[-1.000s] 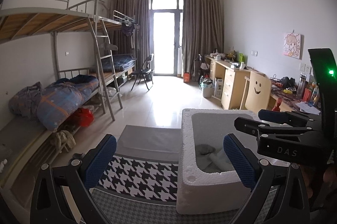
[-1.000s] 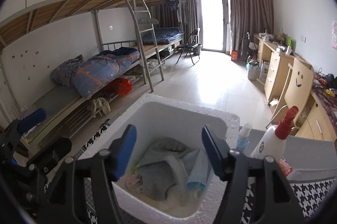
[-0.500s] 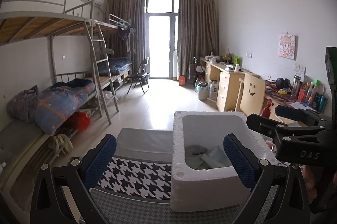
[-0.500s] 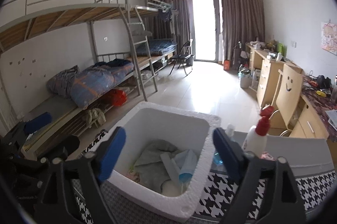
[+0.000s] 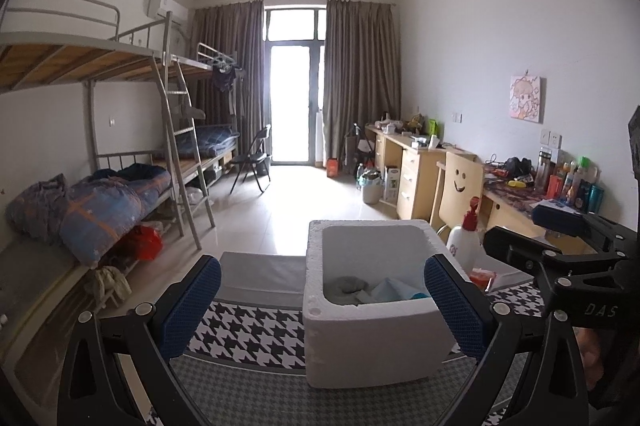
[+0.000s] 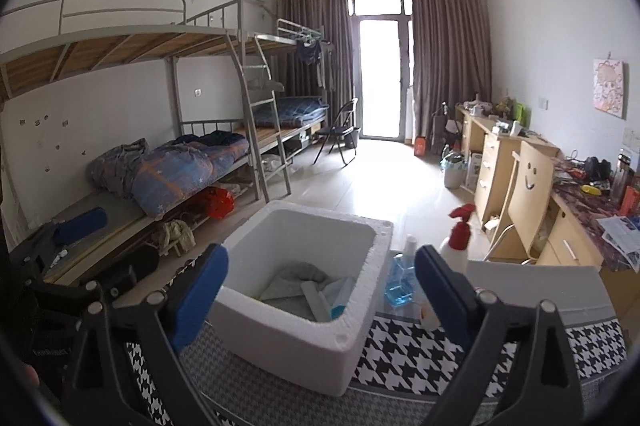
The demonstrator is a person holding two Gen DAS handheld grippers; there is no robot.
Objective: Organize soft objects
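Right wrist view: right gripper (image 6: 320, 290) and left gripper (image 5: 320, 304), jaws wide and empty; clear the foam box (image 6: 256, 318) rim before reaching for more cloth (image 6: 298, 276).

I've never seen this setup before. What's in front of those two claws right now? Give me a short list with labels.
container: white foam box, open top, on a houndstooth cloth
inside box: grey cloth and pale blue items
beside box: red-topped spray bottle, blue bottle
left gripper: open, empty
right gripper: open, empty
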